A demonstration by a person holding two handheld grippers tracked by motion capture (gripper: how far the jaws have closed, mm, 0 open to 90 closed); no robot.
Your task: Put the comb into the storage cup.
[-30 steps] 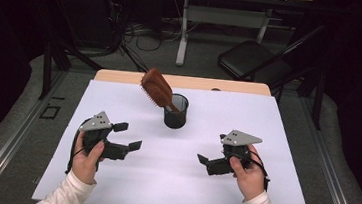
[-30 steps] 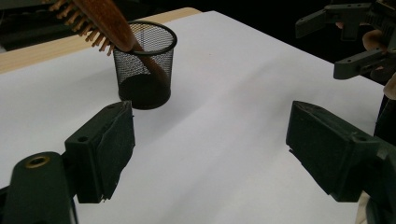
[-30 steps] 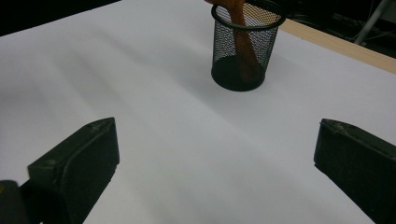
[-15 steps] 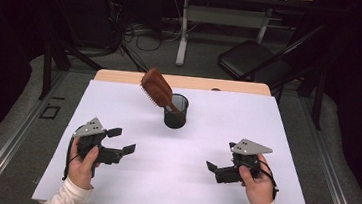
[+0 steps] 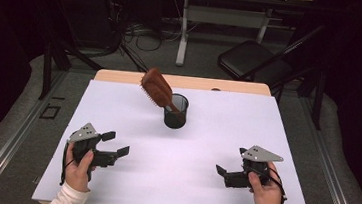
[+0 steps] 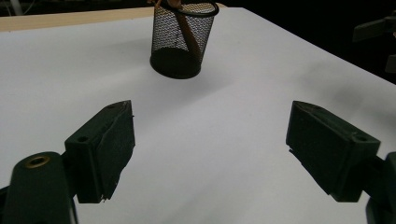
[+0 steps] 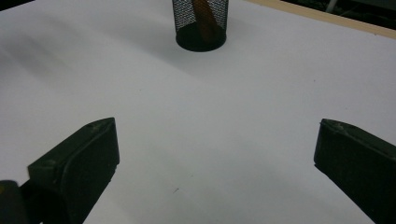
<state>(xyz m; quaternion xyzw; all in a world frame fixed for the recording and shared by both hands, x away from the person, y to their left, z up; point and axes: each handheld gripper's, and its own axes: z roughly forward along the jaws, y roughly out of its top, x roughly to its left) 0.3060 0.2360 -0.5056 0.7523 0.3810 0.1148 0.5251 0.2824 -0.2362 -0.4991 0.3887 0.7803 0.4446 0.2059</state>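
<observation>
Toward the bench's far edge, midway, the black mesh cup (image 5: 175, 111) holds a brown wooden hairbrush (image 5: 157, 87) leaning far-left; both released grippers, left (image 5: 110, 150) and right (image 5: 226, 176), sit about equally far.

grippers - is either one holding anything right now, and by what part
Nothing is held. The left gripper and right gripper are both open; the brush stands in the mesh cup.

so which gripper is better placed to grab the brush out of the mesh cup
Probably left. The brush leans out of the mesh cup toward the left gripper, whose jaws stand open. The right gripper, also open, sits on the far side.
</observation>
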